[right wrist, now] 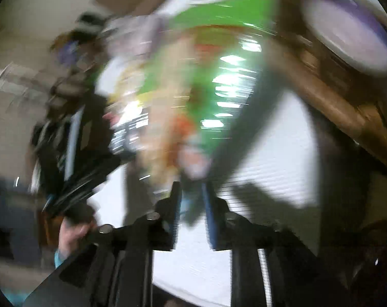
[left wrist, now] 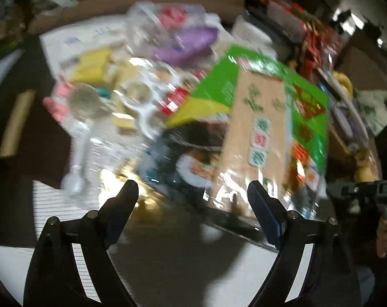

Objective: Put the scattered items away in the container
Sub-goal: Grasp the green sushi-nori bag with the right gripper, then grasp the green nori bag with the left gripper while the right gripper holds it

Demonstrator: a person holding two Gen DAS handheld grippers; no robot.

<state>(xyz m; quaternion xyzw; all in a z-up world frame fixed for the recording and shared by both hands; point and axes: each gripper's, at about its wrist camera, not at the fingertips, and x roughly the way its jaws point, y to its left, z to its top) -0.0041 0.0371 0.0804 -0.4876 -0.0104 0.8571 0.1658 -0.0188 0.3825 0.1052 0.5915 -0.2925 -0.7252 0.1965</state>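
Note:
A green and tan packet (left wrist: 265,117) in shiny plastic hangs tilted over a pile of items in a clear container (left wrist: 132,117). In the right wrist view my right gripper (right wrist: 192,192) is shut on the lower end of this green packet (right wrist: 206,84) and holds it up; the view is blurred. My left gripper (left wrist: 193,192) is open and empty, just in front of the pile. The right gripper's body (left wrist: 365,189) shows at the right edge of the left wrist view.
The pile holds a purple pouch (left wrist: 188,43), a yellow block (left wrist: 91,66), a white plastic ring piece (left wrist: 139,97) and a pink item (left wrist: 57,102). A cardboard tube (left wrist: 17,125) lies on the dark table at left. Lined white paper (left wrist: 55,204) lies below. Clutter fills the right back (left wrist: 316,38).

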